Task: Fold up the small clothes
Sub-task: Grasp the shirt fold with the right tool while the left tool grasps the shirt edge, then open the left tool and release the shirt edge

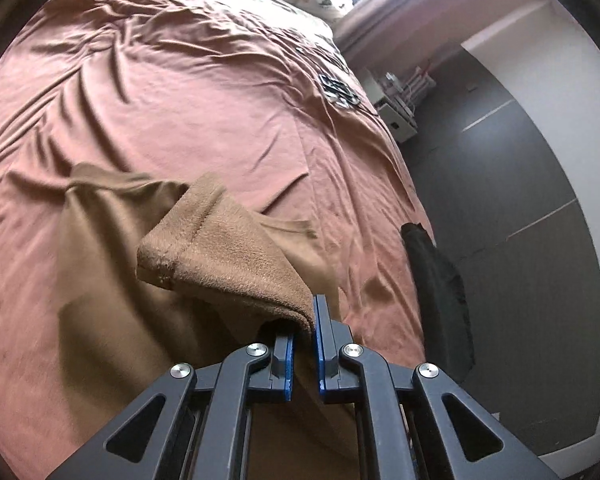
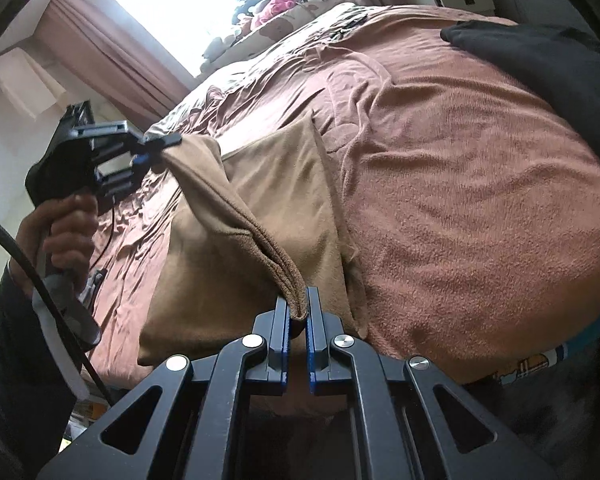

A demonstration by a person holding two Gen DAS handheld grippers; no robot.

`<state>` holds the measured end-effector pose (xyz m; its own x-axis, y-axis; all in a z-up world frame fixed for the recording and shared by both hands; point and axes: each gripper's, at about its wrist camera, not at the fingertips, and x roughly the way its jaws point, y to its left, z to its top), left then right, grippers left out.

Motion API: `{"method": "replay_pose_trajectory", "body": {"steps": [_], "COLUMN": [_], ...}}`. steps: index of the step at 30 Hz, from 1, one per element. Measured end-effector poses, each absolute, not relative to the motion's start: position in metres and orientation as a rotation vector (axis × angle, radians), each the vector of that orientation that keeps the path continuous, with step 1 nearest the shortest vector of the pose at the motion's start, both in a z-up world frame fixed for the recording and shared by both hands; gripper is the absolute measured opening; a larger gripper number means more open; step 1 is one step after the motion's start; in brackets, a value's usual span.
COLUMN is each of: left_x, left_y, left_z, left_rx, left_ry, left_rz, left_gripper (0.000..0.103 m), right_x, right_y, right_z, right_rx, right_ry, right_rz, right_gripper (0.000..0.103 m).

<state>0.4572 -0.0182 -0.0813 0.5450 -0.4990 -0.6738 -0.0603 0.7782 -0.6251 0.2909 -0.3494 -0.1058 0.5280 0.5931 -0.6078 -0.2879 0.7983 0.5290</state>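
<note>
Left hand-held gripper (image 1: 305, 322) and right hand-held gripper (image 2: 298, 312) are clamping one edge of the brown cloth (image 2: 260, 184) — keeping it taut and level while carrying it across the bed (image 2: 460, 200) should give a cleaner fold.

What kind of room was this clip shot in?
Most likely a bedroom: a wide bed under a rust-coloured sheet, curtains by a bright window, and soft toys heaped at the bed's far end.
</note>
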Motion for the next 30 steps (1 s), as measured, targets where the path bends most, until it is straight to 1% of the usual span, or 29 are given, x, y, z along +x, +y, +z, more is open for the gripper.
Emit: {"method": "replay_pose_trajectory", "body": {"steps": [5, 22, 24, 25, 26, 27, 29, 30], "left_x": [0.481, 0.536, 0.539, 0.539, 0.539, 0.539, 0.537, 0.534], "left_y": [-0.04, -0.086, -0.091, -0.092, -0.091, -0.09, -0.085, -0.081], "left_z": [-0.085, -0.128, -0.131, -0.131, -0.131, -0.129, -0.124, -0.122], "left_rx": [-0.588, -0.518, -0.51, -0.514, -0.524, -0.543, -0.564, -0.558], "left_ry": [1.008, 1.118, 1.121, 1.116, 1.107, 1.092, 1.07, 1.062], "left_rz": [-0.308, -0.333, -0.339, -0.351, -0.363, -0.387, -0.406, -0.385], "left_gripper": [0.008, 0.009, 0.014, 0.019, 0.026, 0.031, 0.046, 0.047], "right_x": [0.296, 0.305, 0.304, 0.305, 0.304, 0.304, 0.303, 0.303], "right_y": [-0.352, -0.357, -0.357, -0.357, -0.357, -0.357, -0.357, -0.357], "right_z": [-0.115, -0.13, -0.129, -0.129, -0.129, -0.129, -0.128, -0.128], "right_rx": [0.422, 0.458, 0.455, 0.454, 0.452, 0.45, 0.451, 0.451], "right_ry": [0.894, 0.918, 0.917, 0.917, 0.917, 0.916, 0.914, 0.913], "right_rz": [0.548, 0.542, 0.539, 0.537, 0.535, 0.532, 0.529, 0.528], "right_gripper": [0.003, 0.003, 0.003, 0.003, 0.003, 0.003, 0.003, 0.003]}}
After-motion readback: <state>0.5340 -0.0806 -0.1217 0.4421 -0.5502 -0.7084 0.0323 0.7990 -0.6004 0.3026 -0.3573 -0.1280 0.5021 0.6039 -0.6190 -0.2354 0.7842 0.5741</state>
